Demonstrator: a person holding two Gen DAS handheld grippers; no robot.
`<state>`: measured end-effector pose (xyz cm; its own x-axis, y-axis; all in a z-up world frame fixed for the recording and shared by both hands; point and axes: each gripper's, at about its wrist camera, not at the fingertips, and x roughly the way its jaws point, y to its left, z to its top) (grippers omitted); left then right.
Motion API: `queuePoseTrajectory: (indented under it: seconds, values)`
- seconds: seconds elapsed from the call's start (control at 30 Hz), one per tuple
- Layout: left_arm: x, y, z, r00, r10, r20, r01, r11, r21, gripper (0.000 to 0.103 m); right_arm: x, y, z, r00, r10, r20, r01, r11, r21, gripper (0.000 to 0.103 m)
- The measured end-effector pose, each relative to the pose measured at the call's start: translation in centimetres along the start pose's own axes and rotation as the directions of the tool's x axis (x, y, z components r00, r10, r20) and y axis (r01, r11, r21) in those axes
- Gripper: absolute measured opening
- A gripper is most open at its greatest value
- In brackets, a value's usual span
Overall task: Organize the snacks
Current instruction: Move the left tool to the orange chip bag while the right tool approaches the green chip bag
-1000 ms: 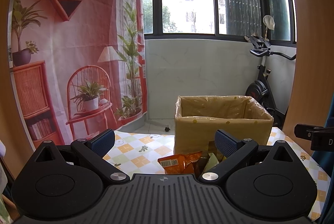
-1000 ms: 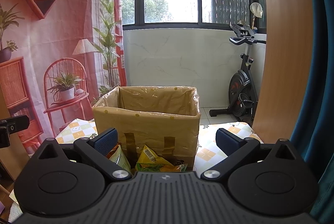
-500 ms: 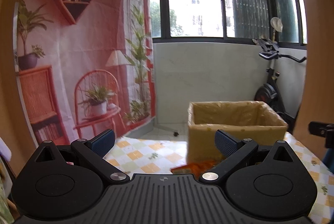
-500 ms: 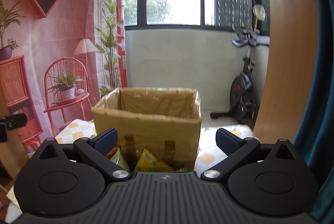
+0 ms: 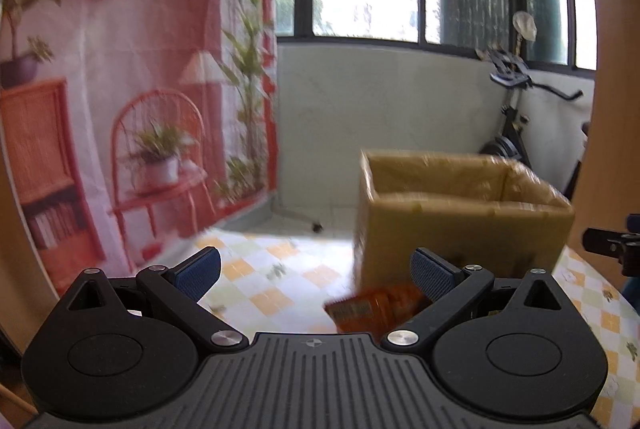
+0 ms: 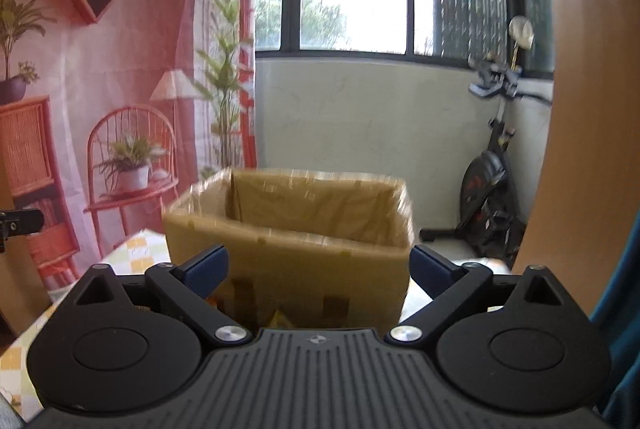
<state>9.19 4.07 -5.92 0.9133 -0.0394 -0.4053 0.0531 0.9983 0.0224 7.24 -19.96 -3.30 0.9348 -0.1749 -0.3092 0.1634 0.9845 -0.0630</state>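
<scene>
Cardboard box sits on our checkered counter, an orange snack packet at its front. Our left tongs gape empty; our right tongs, wide, are closing on nothing.

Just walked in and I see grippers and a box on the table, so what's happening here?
A person holds a two-finger gripper in each hand, tidying snacks. The left gripper is open and empty, near an orange snack packet lying on the checked tablecloth before the open cardboard box. The right gripper faces the box; its jaws are closing slightly with nothing gripped. Nothing is picked up yet.
</scene>
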Motion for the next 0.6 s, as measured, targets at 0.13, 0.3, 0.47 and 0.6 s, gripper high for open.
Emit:
queuePoseTrajectory:
  seconds: [0.13,0.3,0.47,0.6]
  values:
    - [2.4,0.4,-2.4,0.994,-0.037,-0.101,0.036,0.999,-0.012,0.095,1.9,-0.1,-2.8,0.997,0.019,-0.068,-0.018,1.0,0.011,0.093]
    - [2.7,0.5,-4.5,0.987,-0.078,-0.143,0.076,0.997,-0.023,0.094,3.6,-1.1,-6.0,0.988,0.008,-0.155,-0.001,0.999,0.05,0.091]
    - [2.4,0.2,-5.5,0.985,-0.087,-0.146,0.084,0.996,-0.026,0.094,4.3,-1.9,-7.9,0.977,0.016,-0.214,0.004,0.995,0.095,0.09]
    - [1.9,-0.4,-5.6,0.987,-0.088,-0.135,0.085,0.996,-0.023,0.094,3.8,-1.8,-8.4,0.976,0.021,-0.217,0.0,0.995,0.097,0.09]
